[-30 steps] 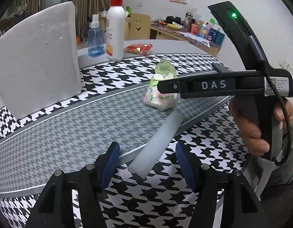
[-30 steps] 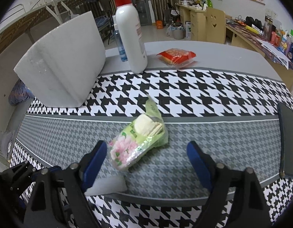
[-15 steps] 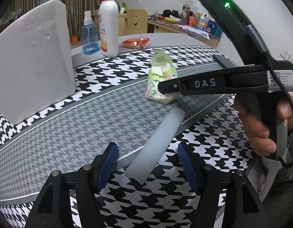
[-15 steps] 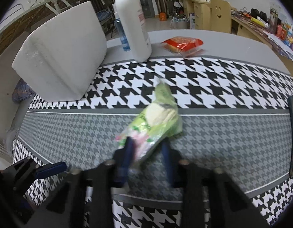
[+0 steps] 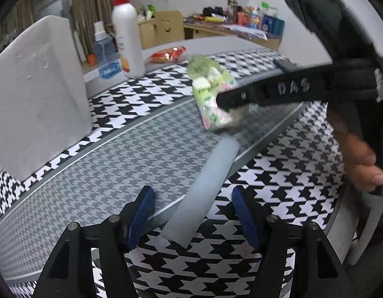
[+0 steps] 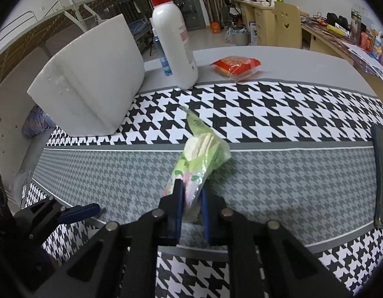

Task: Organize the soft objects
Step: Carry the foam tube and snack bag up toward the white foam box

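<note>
"DAS" stands in raised letters on the arm of the right hand-held gripper (image 5: 241, 104), right of the frame's middle. Print on the green packet (image 5: 211, 96) is too blurred to read.

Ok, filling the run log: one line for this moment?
right tongs: shut on green packet | left tongs: open, straddling white foam stick | foam block: untouched

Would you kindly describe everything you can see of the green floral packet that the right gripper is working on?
The green floral packet is a soft, crinkly clear-plastic pouch printed in light green with pink flowers, with pale folded sheets, apparently tissues, showing inside. The right gripper is shut on its near end, its blue pads squeezing the plastic flat. The packet tilts up and away from the jaws, its twisted top pointing toward the white pump bottle, above the grey band of the houndstooth cloth. Whether its underside touches the cloth cannot be told.
</note>
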### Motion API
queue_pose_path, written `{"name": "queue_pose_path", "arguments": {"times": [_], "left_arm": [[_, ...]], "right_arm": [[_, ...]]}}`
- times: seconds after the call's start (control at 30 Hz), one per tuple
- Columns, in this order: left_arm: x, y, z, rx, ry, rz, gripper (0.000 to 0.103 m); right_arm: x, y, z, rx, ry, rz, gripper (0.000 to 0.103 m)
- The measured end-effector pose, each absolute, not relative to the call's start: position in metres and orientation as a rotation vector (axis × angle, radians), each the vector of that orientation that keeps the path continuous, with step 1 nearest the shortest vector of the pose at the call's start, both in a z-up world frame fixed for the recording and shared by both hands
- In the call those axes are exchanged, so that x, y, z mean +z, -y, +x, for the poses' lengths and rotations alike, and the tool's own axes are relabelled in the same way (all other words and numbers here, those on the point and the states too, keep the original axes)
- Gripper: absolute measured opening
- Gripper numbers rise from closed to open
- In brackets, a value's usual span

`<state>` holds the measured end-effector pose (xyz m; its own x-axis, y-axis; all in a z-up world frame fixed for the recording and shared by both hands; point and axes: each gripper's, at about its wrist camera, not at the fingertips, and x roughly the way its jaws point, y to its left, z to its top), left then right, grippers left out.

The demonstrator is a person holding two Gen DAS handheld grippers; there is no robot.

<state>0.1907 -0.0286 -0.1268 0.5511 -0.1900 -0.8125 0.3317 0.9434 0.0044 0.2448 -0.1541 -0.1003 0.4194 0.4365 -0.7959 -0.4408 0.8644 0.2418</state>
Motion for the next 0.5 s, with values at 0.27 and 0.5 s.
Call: {"name": "queue_pose_path", "arguments": {"times": [0.27,0.5], "left_arm": [[-0.127,0.028,0.201,-0.385,-0.945,0.208,0.033],[-0.128,0.029,0.202,-0.448,-0.948,0.259,0.021]], "right_arm": [[-0.088,0.164,0.232,0.554,-0.956,0.008,0.017],[-0.077,0.174,0.226,0.524,-0.924,0.042,0.017]]}}
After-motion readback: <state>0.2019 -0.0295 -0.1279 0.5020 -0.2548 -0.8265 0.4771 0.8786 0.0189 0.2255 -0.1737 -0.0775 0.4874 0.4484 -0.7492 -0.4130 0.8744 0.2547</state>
